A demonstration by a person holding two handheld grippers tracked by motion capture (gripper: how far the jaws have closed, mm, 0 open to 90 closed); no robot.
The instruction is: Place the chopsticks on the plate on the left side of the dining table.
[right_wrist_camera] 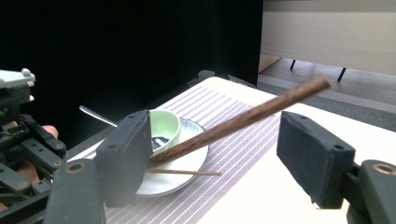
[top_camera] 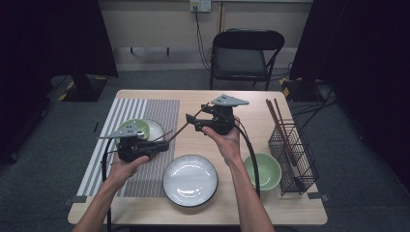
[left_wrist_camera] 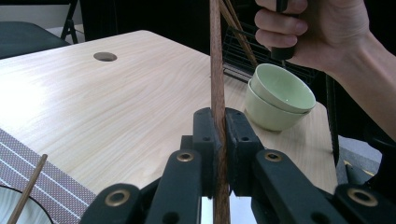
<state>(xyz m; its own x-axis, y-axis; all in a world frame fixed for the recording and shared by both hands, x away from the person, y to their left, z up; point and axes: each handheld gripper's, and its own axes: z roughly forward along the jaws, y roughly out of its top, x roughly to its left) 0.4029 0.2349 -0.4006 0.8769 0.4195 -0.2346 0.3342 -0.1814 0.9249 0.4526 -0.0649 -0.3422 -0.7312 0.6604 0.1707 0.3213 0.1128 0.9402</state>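
Note:
A brown chopstick [top_camera: 186, 123] slants up over the table from my left gripper [top_camera: 164, 143], which is shut on its lower end. In the left gripper view the jaws [left_wrist_camera: 217, 135] pinch the chopstick [left_wrist_camera: 216, 70], which runs straight up. My right gripper [top_camera: 195, 123] is open around the stick's upper part. In the right gripper view the chopstick [right_wrist_camera: 243, 119] crosses the wide gap [right_wrist_camera: 219, 149], lying close to the left jaw. A second chopstick [right_wrist_camera: 187, 172] lies on a white saucer [right_wrist_camera: 182, 179] beside a small green bowl [right_wrist_camera: 164, 126].
A striped placemat [top_camera: 154, 116] covers the table's left side. A dark-rimmed white plate [top_camera: 190, 180] sits at the front middle. Stacked green bowls [top_camera: 262, 170] stand next to a wire basket [top_camera: 292, 154] holding more chopsticks. A folding chair [top_camera: 244, 55] stands behind the table.

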